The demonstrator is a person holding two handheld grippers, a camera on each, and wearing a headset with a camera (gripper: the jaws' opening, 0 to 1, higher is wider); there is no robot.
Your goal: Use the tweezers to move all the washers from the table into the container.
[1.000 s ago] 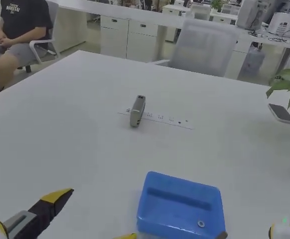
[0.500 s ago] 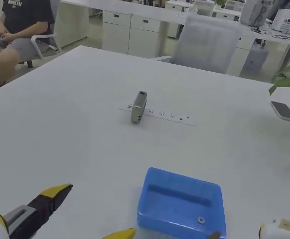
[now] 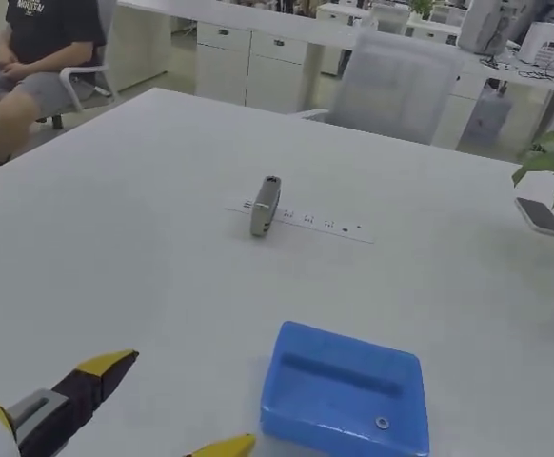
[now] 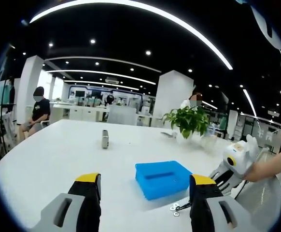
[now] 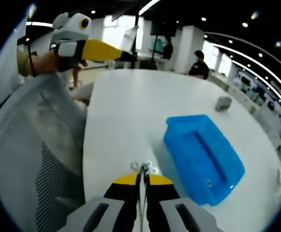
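Head view: the blue container (image 3: 346, 392) stands on the table (image 3: 144, 248), near its front edge. One washer (image 3: 382, 423) is seen on the container floor at the near right corner. It is recorded in the same spot as a second ago.

Change noted: a second ago the right gripper and the tweezers' tip were seen at the bottom right of the head view, just beside the container's near corner. Both are now withdrawn from that edge.

Right gripper view: the right gripper (image 5: 141, 180) is closed narrow on the tweezers (image 5: 141, 193), which are clamped as a thin blade between the jaws. The tips are aimed at the loose washers (image 5: 146, 167), a small cluster on the table just beside the container. Whether a washer is already pinched cannot be told.

Left gripper view: the left gripper (image 4: 145, 180) is held wide with nothing between the jaws, low over the table and short of the container.

Judgement: one delivery is taken as complete, and the withdrawal is read as a return to the cluster for the next pick. Several washers are still on the table, so the task is judged to be at an early stage. A flat washer is expected to slip from the fine tips unless it is taken by its edge.
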